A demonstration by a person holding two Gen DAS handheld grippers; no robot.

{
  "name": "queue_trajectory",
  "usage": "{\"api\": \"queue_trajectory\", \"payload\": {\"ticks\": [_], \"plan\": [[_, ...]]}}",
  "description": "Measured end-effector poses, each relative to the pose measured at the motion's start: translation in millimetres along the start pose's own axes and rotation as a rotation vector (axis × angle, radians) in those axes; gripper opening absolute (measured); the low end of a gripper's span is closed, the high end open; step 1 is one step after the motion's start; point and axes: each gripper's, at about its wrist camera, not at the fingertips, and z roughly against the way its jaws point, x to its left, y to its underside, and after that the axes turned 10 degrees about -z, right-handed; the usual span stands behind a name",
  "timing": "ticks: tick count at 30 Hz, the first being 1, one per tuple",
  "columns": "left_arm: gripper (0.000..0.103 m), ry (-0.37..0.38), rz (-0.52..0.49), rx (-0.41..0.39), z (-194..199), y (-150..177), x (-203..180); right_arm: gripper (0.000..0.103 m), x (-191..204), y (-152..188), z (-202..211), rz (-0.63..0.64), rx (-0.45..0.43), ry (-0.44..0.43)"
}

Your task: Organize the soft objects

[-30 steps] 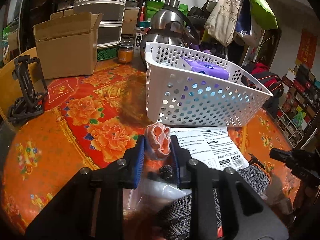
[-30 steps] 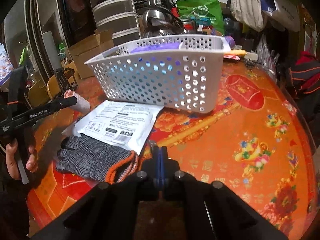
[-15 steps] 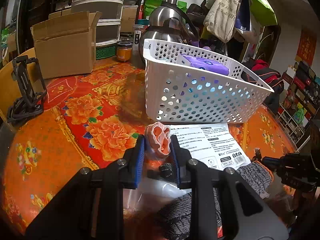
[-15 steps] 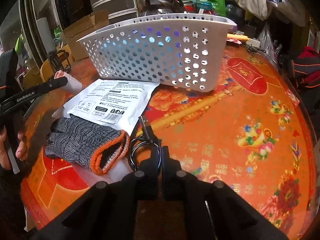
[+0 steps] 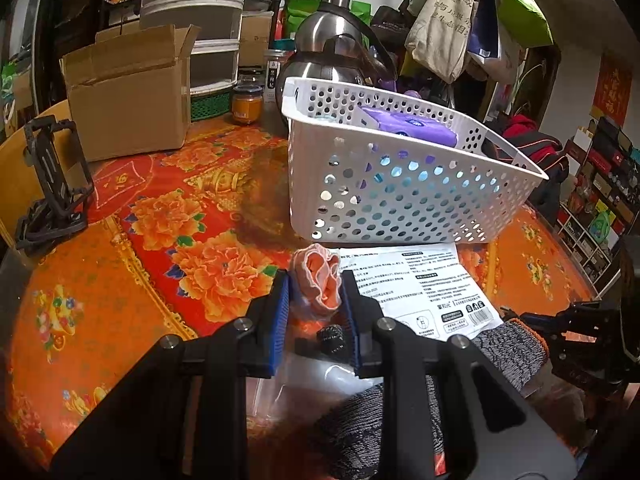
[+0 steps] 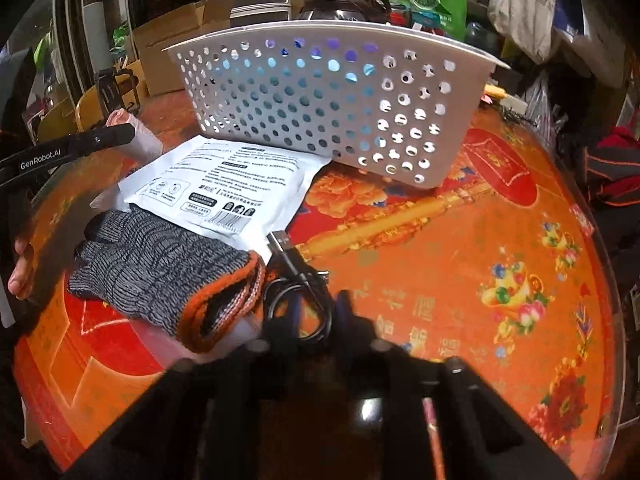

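My left gripper is shut on a rolled pink-orange cloth, held just above the table in front of the white perforated basket; the cloth also shows in the right wrist view. A purple pack lies in the basket. A grey knit glove with orange cuff lies on a white printed packet. My right gripper is open, its fingers on either side of a coiled black USB cable beside the glove's cuff.
A cardboard box, an orange jar and steel kettles stand behind the basket. A black folding stand sits at the left table edge. The floral tablecloth stretches right of the cable. Bags hang behind.
My right gripper has moved down and forward to the black cable and opened from shut. My left gripper still holds the cloth and has barely moved.
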Motion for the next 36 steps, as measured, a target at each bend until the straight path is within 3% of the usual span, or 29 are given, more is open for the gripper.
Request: {"api": "queue_trajectory", "payload": {"ticks": [9,16,28,36], "plan": [[0.023,0.002,-0.011,-0.07,18.6,-3.0,-2.0,0.007,-1.4,-8.2,27.1,-0.021,-0.078,-0.012],[0.023,0.005,-0.026,-0.102,39.7,-20.1,-12.7,0.007,-14.1,-35.4,63.0,-0.083,-0.162,-0.068],[0.023,0.014,-0.072,-0.167,79.4,-119.5,-38.9,0.008,-25.2,-123.3,102.2,-0.12,-0.272,-0.05],[0.023,0.031,-0.029,-0.074,25.8,-182.9,-31.4,0.008,-36.2,-173.1,72.4,-0.13,-0.24,0.028]]}}
